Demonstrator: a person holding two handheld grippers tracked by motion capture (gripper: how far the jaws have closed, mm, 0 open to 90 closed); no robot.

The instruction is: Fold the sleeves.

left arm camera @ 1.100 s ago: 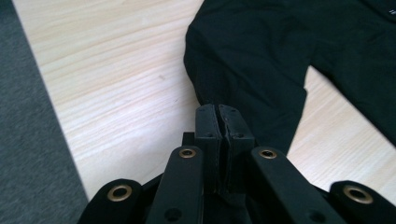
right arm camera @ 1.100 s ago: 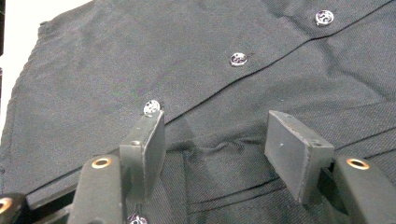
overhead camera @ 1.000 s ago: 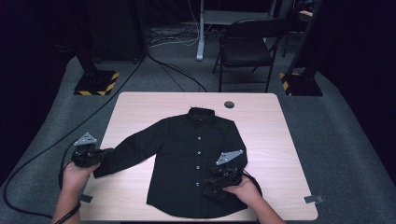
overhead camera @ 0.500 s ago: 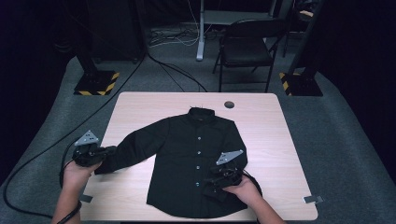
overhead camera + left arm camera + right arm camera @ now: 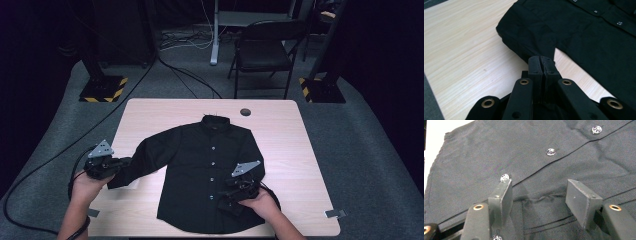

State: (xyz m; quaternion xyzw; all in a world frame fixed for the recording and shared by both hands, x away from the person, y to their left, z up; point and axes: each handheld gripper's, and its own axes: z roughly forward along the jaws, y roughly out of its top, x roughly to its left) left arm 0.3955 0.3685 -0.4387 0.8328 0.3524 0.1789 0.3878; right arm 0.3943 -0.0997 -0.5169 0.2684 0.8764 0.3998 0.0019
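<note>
Now left claw (image 5: 541, 65) clamps shirt (image 5: 200, 170) sleeve cuff; right claw (image 5: 541, 200) apparently open.

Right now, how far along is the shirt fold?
Early. Done: the black shirt lies flat on the table, buttoned, front up, its right sleeve already across the body under the right gripper. In hand: the left gripper, jaws shut, pinches the left sleeve cuff at the table's left side; the right gripper's jaws stand open over the cloth. Left: that sleeve looks due to fold in, then the body.
</note>
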